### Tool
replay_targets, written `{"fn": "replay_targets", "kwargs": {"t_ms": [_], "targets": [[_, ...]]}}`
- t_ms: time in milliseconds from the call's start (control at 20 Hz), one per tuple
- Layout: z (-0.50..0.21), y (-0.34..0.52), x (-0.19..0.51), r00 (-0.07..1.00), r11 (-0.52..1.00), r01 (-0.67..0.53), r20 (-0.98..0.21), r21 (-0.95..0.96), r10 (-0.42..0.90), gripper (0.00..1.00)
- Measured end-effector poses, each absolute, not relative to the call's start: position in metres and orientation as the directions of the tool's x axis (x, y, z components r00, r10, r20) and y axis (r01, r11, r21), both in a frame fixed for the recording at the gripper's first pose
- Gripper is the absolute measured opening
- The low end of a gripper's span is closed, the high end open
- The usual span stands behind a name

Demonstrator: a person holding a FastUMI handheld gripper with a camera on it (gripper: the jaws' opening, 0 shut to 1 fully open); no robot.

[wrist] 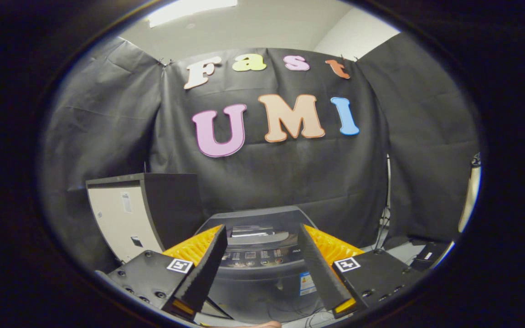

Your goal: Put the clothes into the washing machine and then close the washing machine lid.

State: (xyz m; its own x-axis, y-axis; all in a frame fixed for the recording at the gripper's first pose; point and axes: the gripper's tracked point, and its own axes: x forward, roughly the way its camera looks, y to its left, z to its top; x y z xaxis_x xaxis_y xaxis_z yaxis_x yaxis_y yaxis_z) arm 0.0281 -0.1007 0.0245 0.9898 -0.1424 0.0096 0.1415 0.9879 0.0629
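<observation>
The dark grey top-loading washing machine stood straight ahead of the gripper, framed between its two fingers and some way beyond their tips, backed against the black cloth wall. Its glossy lid appeared to lie flat and shut over the drum, with the strip of buttons and small displays along the front edge facing the camera. No clothes were to be seen on the machine or near it, so whether they were already inside could not be told; with the lid seemingly down, the task looked either finished or not yet begun. The gripper was released, its fingers spread wide and holding nothing. Just beside the machine stood a dark box-like cabinet with a pale side panel.
</observation>
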Motion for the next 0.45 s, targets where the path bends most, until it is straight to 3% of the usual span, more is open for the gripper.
{"fn": "replay_targets", "kwargs": {"t_ms": [450], "targets": [[-0.001,-0.105,0.029,0.987,0.986,0.149,-0.069,0.07,-0.144,0.97]]}}
